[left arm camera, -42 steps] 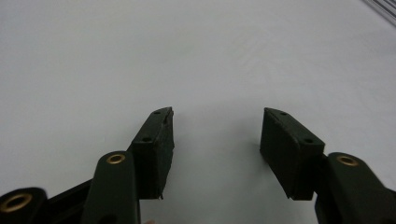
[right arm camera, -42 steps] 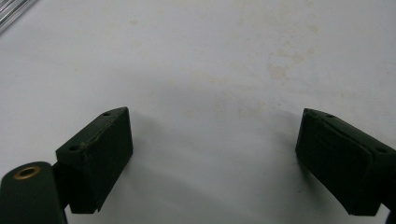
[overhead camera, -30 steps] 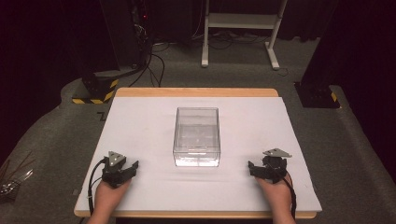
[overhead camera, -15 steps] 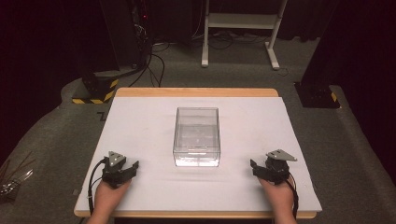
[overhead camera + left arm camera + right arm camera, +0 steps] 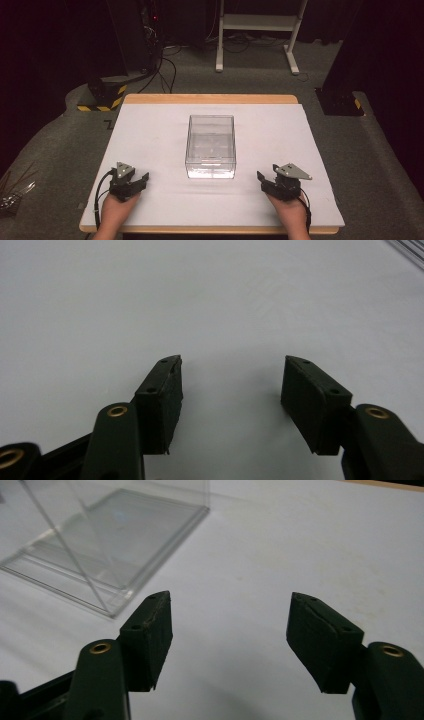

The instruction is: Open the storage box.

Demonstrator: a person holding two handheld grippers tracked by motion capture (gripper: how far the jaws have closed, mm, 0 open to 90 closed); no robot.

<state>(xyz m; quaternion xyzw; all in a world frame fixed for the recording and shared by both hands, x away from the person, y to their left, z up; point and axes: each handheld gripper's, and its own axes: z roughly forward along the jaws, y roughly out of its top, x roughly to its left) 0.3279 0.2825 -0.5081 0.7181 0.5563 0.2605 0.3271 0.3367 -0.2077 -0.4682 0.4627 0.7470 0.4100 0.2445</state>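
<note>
Lying lengthwise front-to-back: clear box (image 5: 210,146)

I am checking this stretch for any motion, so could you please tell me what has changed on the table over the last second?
Almost nothing. The right gripper has shifted very slightly along the near edge of the table; the move is too small to give a firm direction. Nothing was gripped or released. The left gripper stayed where it was, both grippers stay open and empty, and the clear plastic box has not moved.

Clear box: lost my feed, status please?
Left gripper open, right gripper open, both empty. Clear box mid-table, untouched. Nothing in the way.
</note>
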